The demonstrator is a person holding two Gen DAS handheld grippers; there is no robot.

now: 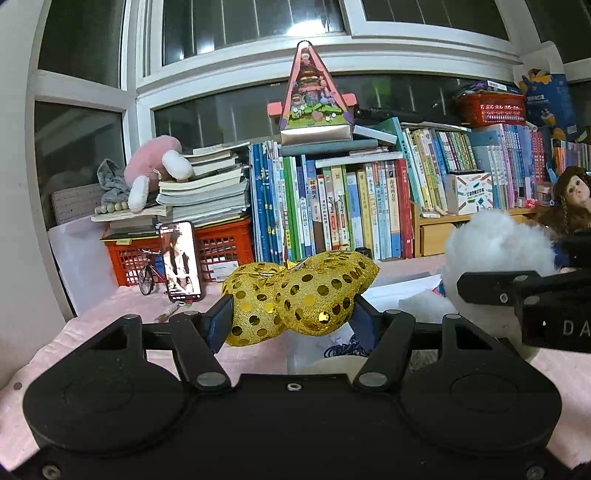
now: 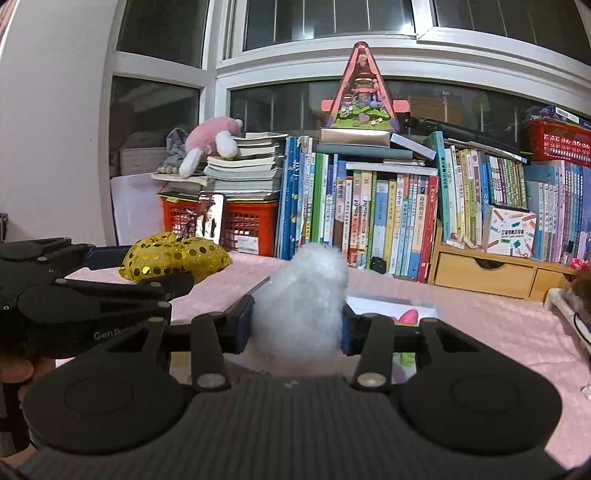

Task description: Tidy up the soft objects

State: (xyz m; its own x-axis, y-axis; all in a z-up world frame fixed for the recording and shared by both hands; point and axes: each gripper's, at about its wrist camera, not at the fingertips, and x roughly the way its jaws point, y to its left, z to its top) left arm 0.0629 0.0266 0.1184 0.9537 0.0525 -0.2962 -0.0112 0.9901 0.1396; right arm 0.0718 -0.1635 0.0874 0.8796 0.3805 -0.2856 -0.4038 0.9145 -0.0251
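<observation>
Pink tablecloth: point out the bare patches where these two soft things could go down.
Bare pink cloth lies between the wooden drawer unit and the right gripper. Another strip runs below the phone. The centre is crowded with white paper.

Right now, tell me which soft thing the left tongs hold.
The gold sequinned heart, pinched in the left tongs; the white fluff sits in the right tongs.

Home room, crowded children's books, plush toy

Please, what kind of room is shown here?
Probably a child's bedroom or study at home: rows of picture books under a window, a pink plush toy, and a pink-covered table.
</observation>
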